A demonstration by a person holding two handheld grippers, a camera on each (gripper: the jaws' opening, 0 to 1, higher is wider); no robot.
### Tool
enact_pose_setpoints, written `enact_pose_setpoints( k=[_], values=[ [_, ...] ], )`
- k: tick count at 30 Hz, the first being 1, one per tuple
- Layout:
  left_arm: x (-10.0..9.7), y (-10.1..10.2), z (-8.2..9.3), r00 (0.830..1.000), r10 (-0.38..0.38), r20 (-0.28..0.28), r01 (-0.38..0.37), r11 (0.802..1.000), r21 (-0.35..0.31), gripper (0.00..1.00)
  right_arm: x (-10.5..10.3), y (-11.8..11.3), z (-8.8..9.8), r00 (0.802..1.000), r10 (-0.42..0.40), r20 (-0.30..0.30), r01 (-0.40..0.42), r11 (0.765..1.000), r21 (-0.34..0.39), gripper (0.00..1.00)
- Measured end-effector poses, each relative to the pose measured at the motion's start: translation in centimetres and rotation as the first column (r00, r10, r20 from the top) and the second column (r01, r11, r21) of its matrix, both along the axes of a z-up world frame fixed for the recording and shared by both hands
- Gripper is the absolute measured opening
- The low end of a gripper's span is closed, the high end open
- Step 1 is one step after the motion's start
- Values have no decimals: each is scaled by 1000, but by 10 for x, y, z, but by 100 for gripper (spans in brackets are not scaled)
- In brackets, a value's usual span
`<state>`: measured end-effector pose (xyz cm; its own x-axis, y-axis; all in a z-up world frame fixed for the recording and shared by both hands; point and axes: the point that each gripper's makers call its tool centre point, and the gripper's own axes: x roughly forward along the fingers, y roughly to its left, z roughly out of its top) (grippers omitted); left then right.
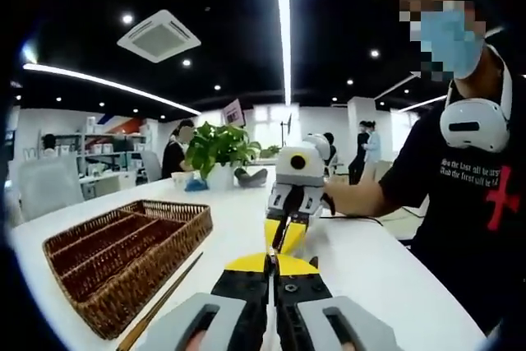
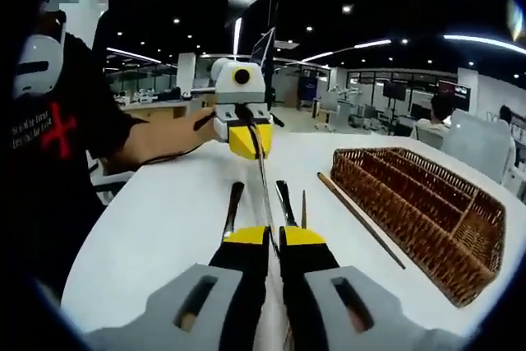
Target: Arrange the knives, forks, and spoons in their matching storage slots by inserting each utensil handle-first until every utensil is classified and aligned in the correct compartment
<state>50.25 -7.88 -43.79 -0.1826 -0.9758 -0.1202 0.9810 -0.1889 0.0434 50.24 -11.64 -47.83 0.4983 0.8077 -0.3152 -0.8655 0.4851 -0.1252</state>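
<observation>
both your claws, left [image 1: 271, 262] and right [image 2: 271, 236], pinch opposite ends of one thin, stiff, slippery utensil [image 2: 263, 182] above the white tabletop [image 2: 164, 211], beside the wicker tray [image 2: 427, 211].

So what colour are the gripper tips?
Yellow, on black jaws; the left gripper shows it best in the right gripper view.

Both grippers point at each other, tips nearly meeting over the table. The left gripper [image 1: 272, 262] has its jaws pressed together, and the right gripper [image 2: 274, 236] likewise has its jaws closed. A bare forearm [image 1: 359, 197] reaches in behind the right one.
</observation>
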Motion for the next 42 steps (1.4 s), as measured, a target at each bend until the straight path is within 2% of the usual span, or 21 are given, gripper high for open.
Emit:
enact_pose_setpoints(
  k=[8,10,13,15,19,21,22,24,26,27,28,29,32,33,34,35,37,39,40,41,42],
  values=[
    [-3,-16,30,999,26,41,-23,998,-60,0,7,-3,33,998,-13,65,11,999,33,4],
    [-3,-21,39,998,36,53,-32,997,-64,0,9,1,52,995,-15,96,7,996,87,5],
    [-5,-29,53,997,40,72,-35,997,-70,0,12,4,67,986,-17,168,11,999,36,5],
    [-4,-32,57,996,44,77,-39,997,-62,0,13,5,70,983,-11,184,10,1000,8,5],
    [-3,-38,64,994,49,95,-44,998,-47,0,16,4,74,986,-6,165,1,1000,29,4],
    [0,-41,65,991,70,117,-63,996,-58,0,20,5,73,971,1,237,-3,1000,8,2],
    [5,-44,68,980,94,173,-77,992,-101,2,20,6,71,963,5,270,-1,1000,-15,1],
    [5,-47,68,958,104,266,-62,985,-164,9,19,5,67,979,-1,205,-4,1000,26,0],
    [19,-48,57,971,160,179,-134,980,-146,25,25,-3,76,969,-27,246,15,999,52,0],
    [21,-49,51,973,158,170,-137,982,-129,40,27,-6,81,969,-49,241,30,996,79,0],
    [23,-50,39,975,154,158,-140,986,-94,49,28,-10,88,969,-77,234,48,991,127,0],
    [22,-51,27,979,144,143,-139,989,-44,51,26,-9,92,969,-76,234,40,987,154,0],
    [12,-63,10,987,108,120,-107,994,-12,39,20,-3,98,974,-56,221,11,980,197,0],
    [9,-69,6,993,108,51,-108,994,2,36,18,3,99,973,-49,225,2,978,207,0],
    [5,-73,3,995,93,38,-93,996,6,33,16,8,99,973,-41,225,-9,977,215,0],
    [2,-76,3,995,75,58,-75,997,-6,30,14,11,100,974,-34,224,-18,975,223,0],
    [-3,-81,1,997,61,37,-60,998,-13,21,11,17,100,974,-28,223,-25,973,230,0],
    [-11,-84,1,999,31,34,-30,999,-29,3,8,21,100,977,-16,212,-39,966,254,0],
    [-18,-84,0,999,-6,31,6,1000,-20,3,9,20,99,975,-21,222,-35,969,244,0],
    [-11,-82,0,997,24,69,-22,999,-23,3,8,17,96,984,-18,177,-28,966,256,0],
    [-10,-81,-1,997,27,68,-26,1000,-17,2,9,17,100,980,-20,198,-35,963,268,0]
  ],
)
